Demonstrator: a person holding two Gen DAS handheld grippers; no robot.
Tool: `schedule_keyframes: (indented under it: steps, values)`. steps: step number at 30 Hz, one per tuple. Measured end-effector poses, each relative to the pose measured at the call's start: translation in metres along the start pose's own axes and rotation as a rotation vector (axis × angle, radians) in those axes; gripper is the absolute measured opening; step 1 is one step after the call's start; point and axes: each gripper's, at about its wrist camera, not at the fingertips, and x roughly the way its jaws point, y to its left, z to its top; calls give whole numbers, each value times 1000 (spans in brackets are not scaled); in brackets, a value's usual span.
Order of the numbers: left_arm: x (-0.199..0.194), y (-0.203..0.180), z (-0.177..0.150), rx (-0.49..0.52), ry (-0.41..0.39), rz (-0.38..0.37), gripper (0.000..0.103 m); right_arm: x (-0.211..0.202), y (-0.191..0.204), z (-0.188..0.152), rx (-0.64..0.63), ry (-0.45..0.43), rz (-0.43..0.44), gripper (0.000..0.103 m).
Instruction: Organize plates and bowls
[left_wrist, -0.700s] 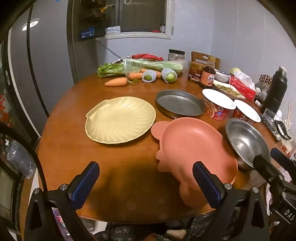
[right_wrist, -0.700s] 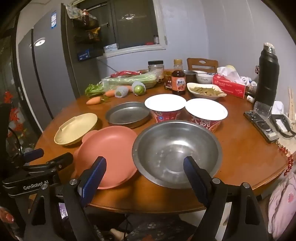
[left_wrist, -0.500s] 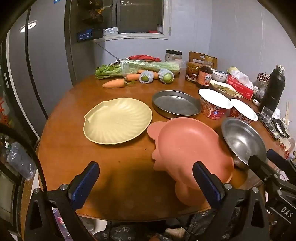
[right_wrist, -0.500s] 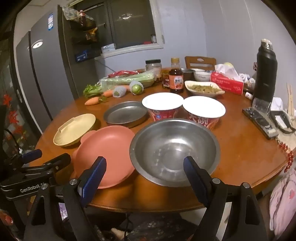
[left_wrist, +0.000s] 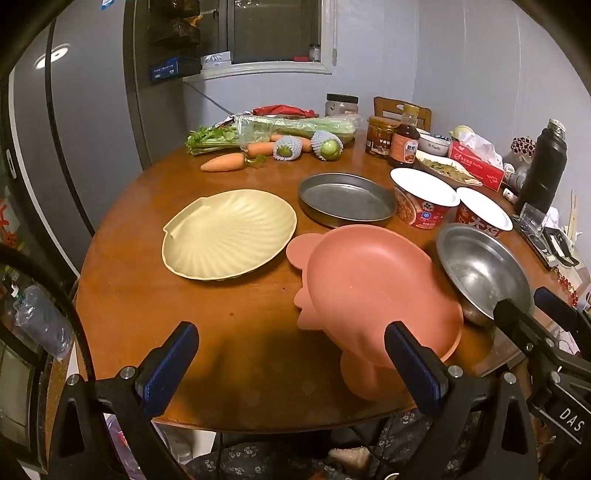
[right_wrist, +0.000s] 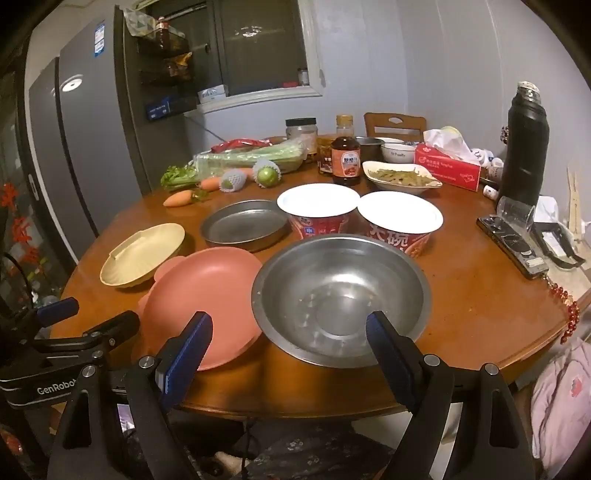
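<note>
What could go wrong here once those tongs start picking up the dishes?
1. The pink plate sticks out past the table's near edge; a nudge could tip it off.
2. The steel bowl rests against the pink plate, so lifting either may drag the other.
3. Two noodle cups stand right behind the bowl; pushing it back might knock them over.
Both the left tongs and the right tongs are open and empty.

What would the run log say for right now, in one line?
left tongs: open, empty | right tongs: open, empty | pink plate: beside steel bowl | yellow shell plate: untouched
</note>
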Motion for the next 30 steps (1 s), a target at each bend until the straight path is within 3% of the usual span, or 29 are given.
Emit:
schedule_keyframes:
  steps: [30]
  values:
    - [-7, -6, -2, 19, -11, 5, 101, 0, 4, -1, -10, -1, 10, 86]
